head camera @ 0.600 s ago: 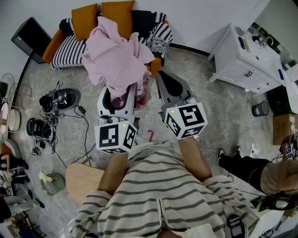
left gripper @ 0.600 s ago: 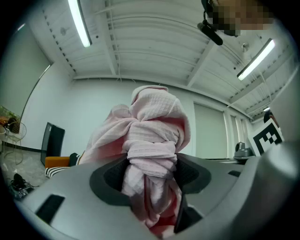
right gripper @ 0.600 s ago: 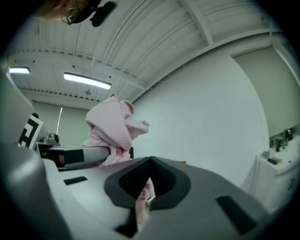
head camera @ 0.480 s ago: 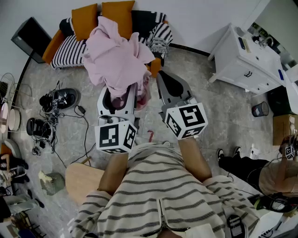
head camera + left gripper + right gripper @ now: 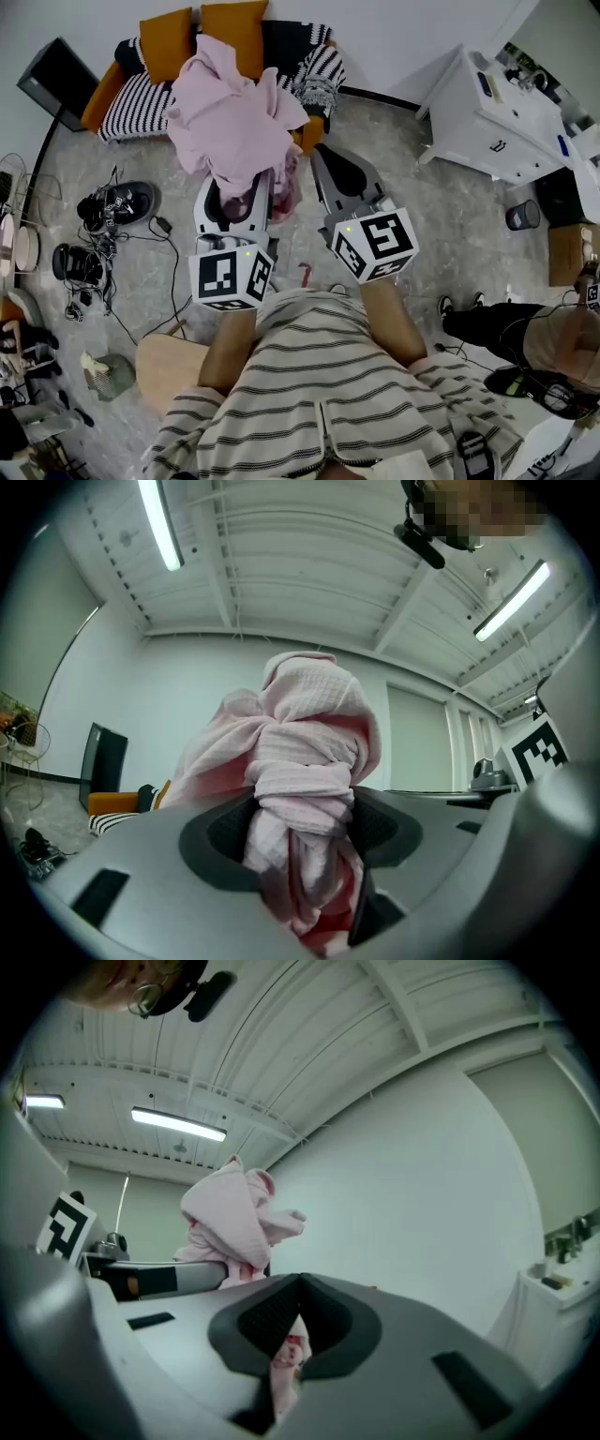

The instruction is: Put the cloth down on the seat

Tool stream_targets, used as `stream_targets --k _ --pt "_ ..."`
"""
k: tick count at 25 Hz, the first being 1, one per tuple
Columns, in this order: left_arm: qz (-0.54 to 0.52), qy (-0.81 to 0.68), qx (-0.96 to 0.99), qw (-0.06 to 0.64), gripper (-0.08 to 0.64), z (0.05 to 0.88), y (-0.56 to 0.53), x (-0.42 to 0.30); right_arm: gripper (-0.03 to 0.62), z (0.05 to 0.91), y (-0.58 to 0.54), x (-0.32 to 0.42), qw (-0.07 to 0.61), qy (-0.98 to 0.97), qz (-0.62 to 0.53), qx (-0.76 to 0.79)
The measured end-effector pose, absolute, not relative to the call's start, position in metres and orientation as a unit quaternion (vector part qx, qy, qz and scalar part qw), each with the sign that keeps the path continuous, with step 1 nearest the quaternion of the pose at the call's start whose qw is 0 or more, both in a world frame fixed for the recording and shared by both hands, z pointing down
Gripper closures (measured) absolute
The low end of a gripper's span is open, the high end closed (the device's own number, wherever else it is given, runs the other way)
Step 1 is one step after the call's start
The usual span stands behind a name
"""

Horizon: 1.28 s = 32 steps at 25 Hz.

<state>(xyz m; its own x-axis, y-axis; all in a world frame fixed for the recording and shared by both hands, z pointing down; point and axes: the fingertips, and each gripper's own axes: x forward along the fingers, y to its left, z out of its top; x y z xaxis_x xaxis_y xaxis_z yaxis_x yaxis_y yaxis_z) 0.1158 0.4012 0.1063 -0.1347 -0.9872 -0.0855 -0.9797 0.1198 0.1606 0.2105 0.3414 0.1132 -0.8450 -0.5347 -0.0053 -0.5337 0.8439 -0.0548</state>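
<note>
Cloth [image 5: 234, 112] is held bunched near the striped seat [image 5: 141, 105]. Its long axis runs up-down through the left gripper [image 5: 239, 185], with the bulk piled above and a tail hung below. Left jaws are clamped on it. The right gripper [image 5: 319, 157] is pinched on a strip.

No legible text; only square markers on the left cube [image 5: 232, 277] and right cube [image 5: 375, 244].

One crumpled pink cloth [image 5: 234, 122] and one black-and-white striped seat [image 5: 141, 105] are counted. Two orange square cushions [image 5: 167, 39] [image 5: 234, 23] are seen, and two grey grippers, the left gripper [image 5: 236, 187] and the right gripper [image 5: 326, 161]. One white cabinet [image 5: 487, 122] and one round wooden surface [image 5: 169, 361] are also counted.
</note>
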Motion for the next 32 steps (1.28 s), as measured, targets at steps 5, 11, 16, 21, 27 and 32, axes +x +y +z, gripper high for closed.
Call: stream_targets --k 5,11,16,21,27,32 --pt "-0.098 -0.737 0.668 0.022 0.296 0.109 0.402 0.079 0.579 0.114 0.344 0.183 0.015 0.953 -0.027 -0.303" --pt "-0.101 -0.733 0.672 0.029 0.296 0.112 0.408 0.018 0.579 0.121 0.341 0.14 0.011 0.942 -0.041 -0.332" --pt "-0.101 -0.728 0.677 0.035 0.296 0.119 0.41 -0.019 0.578 0.127 0.34 0.118 0.005 0.933 -0.038 -0.357" --pt "-0.103 -0.729 0.674 0.059 0.296 0.133 0.399 -0.053 0.578 0.138 0.327 0.094 -0.014 0.928 -0.048 -0.368" --pt "-0.104 -0.724 0.676 0.089 0.296 0.159 0.351 -0.074 0.58 0.16 0.282 0.071 -0.031 0.927 -0.055 -0.369" --pt "-0.093 -0.719 0.68 0.107 0.296 0.165 0.274 -0.088 0.578 0.161 0.204 0.061 -0.016 0.922 -0.074 -0.379"
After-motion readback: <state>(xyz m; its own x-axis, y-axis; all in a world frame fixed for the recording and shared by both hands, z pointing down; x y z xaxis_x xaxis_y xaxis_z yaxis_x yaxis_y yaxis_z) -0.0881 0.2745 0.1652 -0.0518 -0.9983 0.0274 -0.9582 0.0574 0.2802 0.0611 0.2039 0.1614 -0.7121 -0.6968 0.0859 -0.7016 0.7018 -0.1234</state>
